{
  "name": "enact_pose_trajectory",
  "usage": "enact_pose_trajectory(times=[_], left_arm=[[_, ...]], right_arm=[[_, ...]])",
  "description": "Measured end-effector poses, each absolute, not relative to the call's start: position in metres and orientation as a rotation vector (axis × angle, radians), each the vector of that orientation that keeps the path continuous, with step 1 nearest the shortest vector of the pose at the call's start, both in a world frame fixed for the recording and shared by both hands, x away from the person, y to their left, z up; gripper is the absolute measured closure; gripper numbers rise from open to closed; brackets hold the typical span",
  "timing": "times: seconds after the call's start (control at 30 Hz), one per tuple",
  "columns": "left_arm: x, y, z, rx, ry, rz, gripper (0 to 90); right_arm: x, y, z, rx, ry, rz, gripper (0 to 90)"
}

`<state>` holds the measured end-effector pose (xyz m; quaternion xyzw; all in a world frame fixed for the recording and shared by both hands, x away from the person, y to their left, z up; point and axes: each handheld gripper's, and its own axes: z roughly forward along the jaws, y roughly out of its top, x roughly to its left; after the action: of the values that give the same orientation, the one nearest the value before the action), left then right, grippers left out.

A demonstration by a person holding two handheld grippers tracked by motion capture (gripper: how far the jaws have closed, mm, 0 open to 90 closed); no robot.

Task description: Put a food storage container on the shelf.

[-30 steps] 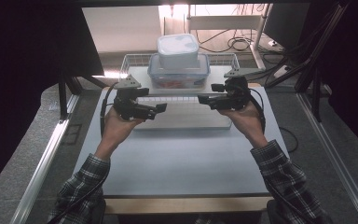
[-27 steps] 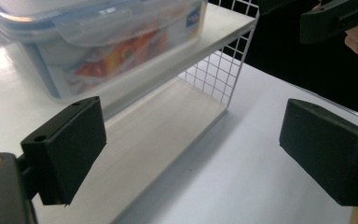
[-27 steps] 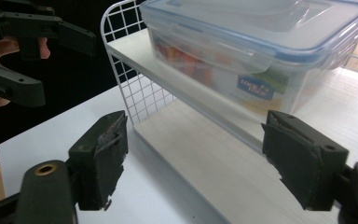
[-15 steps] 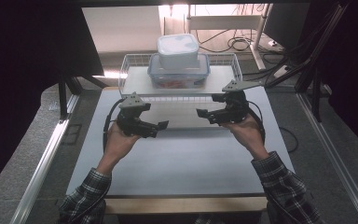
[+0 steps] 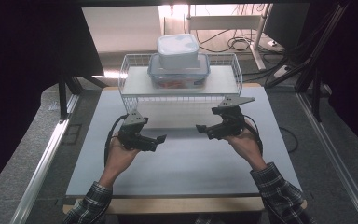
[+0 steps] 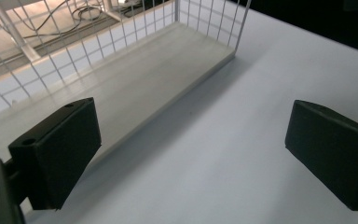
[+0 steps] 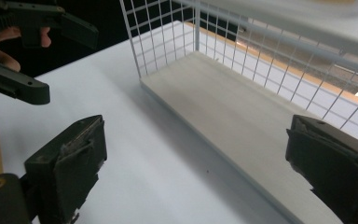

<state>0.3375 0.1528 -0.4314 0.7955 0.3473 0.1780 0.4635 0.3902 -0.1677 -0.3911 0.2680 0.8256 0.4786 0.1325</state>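
Observation:
My left gripper [image 5: 157,142] hovers over the white table [image 5: 186,168], in front of the wire rack's [image 5: 129,77] left part. Its jaws stand open in the left gripper view with nothing between them [image 6: 191,154]. My right gripper [image 5: 203,131] faces it from the right, a short gap away. Its jaws have just been opening and now stand wide apart with nothing between them [image 7: 196,172]. Beyond them lies the rack's lower board [image 7: 233,107]. On the rack's upper shelf a white tub [image 5: 178,50] is stacked on a clear blue-rimmed box [image 5: 179,77].
The wire rack stands at the table's far edge, with mesh side walls [image 6: 214,23] and an open front. Its lower board [image 6: 135,88] is bare. My left gripper [image 7: 70,65] shows at the upper left of the right gripper view. Cables [image 5: 242,44] lie on the floor behind.
Both hands have come down and back from the rack's front toward the near part of the table. The two grippers still face each other, now lower over the tabletop.

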Motion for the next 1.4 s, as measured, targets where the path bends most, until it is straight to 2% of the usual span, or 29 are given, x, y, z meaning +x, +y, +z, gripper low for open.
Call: enact_pose_trajectory(times=[0.43,1.4], left_arm=[[0.325,0.154,-0.46,1.98,0.873,0.434,2.1],[0.287,0.188,-0.493,1.966,0.965,0.486,0.0]], right_arm=[[0.373,-0.18,-0.423,0.76,2.427,1.369,1.1],[0.343,-0.232,-0.455,0.937,2.326,1.292,0.8]])
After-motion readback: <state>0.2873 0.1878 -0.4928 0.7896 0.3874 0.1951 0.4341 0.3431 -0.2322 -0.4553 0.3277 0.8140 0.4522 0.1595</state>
